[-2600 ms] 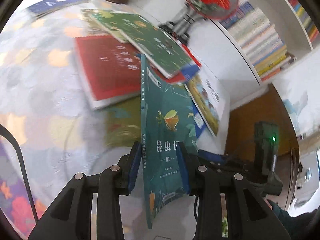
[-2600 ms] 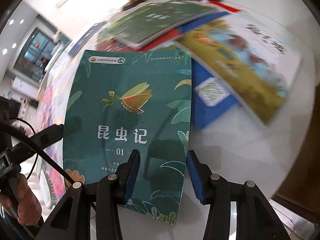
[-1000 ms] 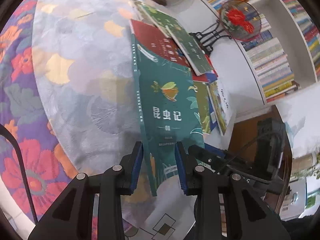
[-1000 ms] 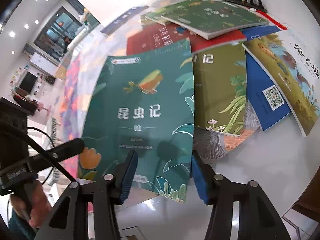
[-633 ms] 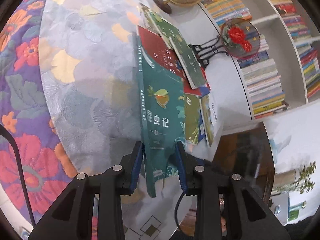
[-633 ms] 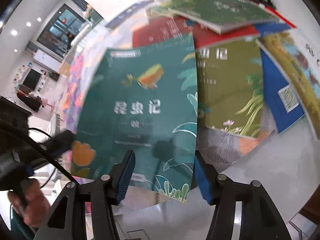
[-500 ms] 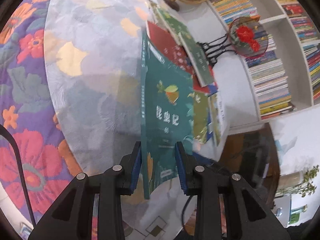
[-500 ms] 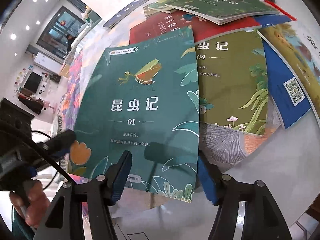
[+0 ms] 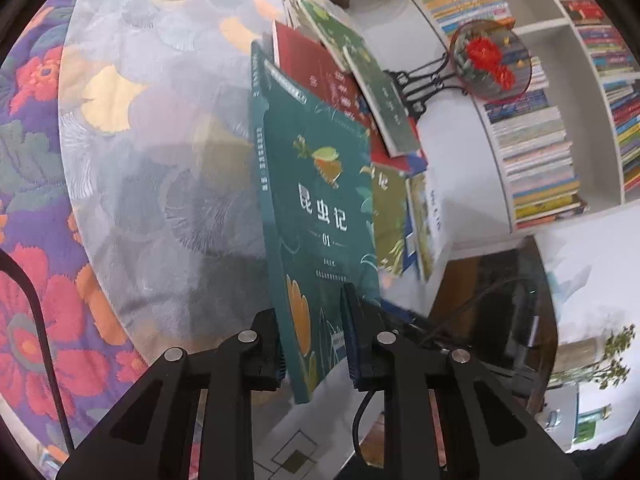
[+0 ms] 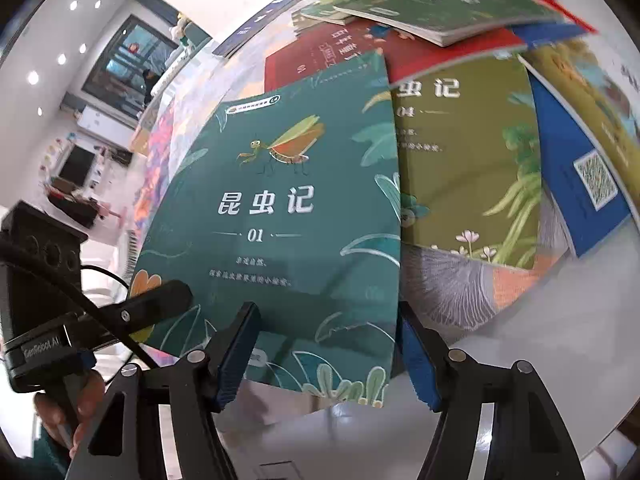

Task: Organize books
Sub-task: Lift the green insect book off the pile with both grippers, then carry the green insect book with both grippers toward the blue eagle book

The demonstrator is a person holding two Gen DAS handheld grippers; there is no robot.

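Since earlier, right gripper (image 10: 328, 356) widened, still opening, book (image 10: 280, 216) unpinched between; left gripper (image 9: 312, 344) closing, clamping its lower edge.

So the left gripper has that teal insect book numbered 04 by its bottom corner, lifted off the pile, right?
Almost. The teal book that the left gripper is closing on, raised above the pile, is numbered 01. The 04 is on the olive book lying beside it. The right wrist view shows both numbers.

Teal insect book (image 10: 280, 216) tilted above scattered books (image 10: 460, 152).
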